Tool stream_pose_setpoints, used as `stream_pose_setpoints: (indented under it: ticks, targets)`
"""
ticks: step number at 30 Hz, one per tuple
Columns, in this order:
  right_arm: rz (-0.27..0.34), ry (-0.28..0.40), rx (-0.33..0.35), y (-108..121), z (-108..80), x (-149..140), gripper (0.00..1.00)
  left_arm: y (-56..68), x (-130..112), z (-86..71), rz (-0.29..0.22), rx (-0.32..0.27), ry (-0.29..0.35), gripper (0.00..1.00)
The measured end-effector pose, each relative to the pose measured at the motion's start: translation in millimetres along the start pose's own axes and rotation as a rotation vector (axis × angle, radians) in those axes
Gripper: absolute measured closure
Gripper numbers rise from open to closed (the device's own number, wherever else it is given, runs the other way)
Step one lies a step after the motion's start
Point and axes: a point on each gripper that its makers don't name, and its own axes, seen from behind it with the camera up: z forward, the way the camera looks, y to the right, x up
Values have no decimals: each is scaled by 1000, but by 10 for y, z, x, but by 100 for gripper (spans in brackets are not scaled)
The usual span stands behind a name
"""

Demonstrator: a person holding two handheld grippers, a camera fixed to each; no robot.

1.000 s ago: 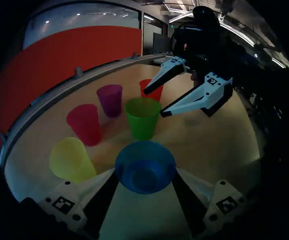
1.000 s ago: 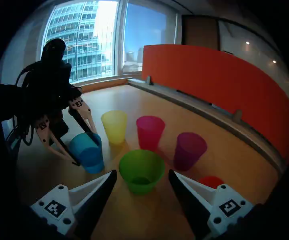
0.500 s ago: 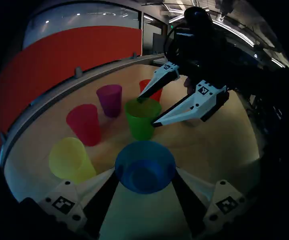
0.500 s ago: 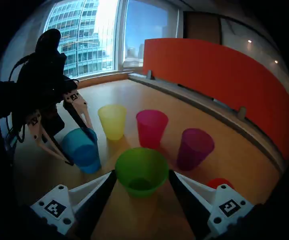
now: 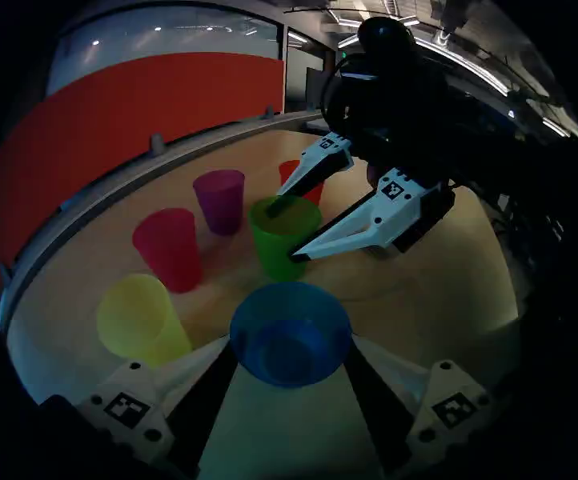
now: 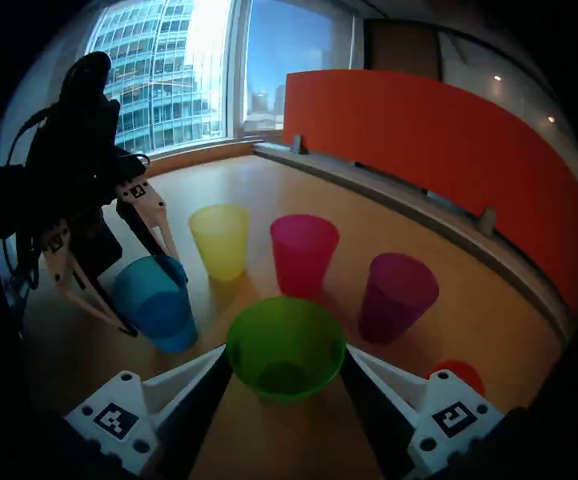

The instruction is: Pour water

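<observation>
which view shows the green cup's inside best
Right gripper view: the green cup sits close, its inside open to the camera. The left gripper view shows it farther off, partly behind the right claw.

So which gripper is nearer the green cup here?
Right. The right gripper has its fingers either side of the green cup; the left gripper is farther off, around the blue cup.

The left gripper (image 5: pixel 289 346) and right gripper (image 6: pixel 286 354) are showing white tapered fingers (image 5: pixel 173 382), black-lined inside, square coded tags (image 5: pixel 126 409), screws (image 5: pixel 134 366), seemingly dark cables (image 6: pixel 29 138).

Blue cup (image 5: pixel 291 332) in left claw's (image 5: pixel 289 344) grip, green cup (image 5: pixel 284 236) beyond.
</observation>
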Motion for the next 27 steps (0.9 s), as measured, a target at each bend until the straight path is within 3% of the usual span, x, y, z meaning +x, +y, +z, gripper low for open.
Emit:
stream_pose_setpoints:
  ticks: [14,20,27]
  targets:
    - [3,12,-13,-44,-183,79,9,-6,59,-19,-24,11,24,14]
    - [-7,29,-23,-84,-343,181,9,14,217,-164,-45,13,67,14]
    - [-10,70,-34,-168,-554,371,9,41,442,-400,-13,55,121,14]
